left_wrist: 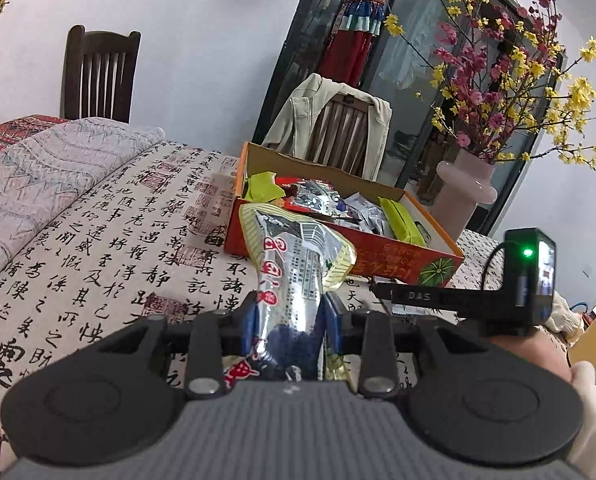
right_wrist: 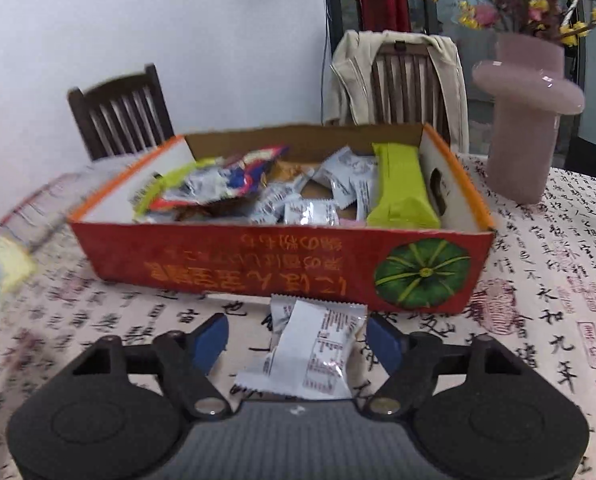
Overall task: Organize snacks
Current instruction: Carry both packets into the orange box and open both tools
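At centre of left wrist view, left tongs [left_wrist: 291, 312] clamped on silver snack bag [left_wrist: 298, 264], box [left_wrist: 382, 250] beyond. Lower centre of right view, right tongs [right_wrist: 295, 338] spread around white packet [right_wrist: 312, 350] on tabletop [right_wrist: 538, 320]; likely closing next, then boxing both.

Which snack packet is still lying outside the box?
The small white packet on the tablecloth, between the right gripper's open jaws, just before the orange box. The other white packets lie inside it.
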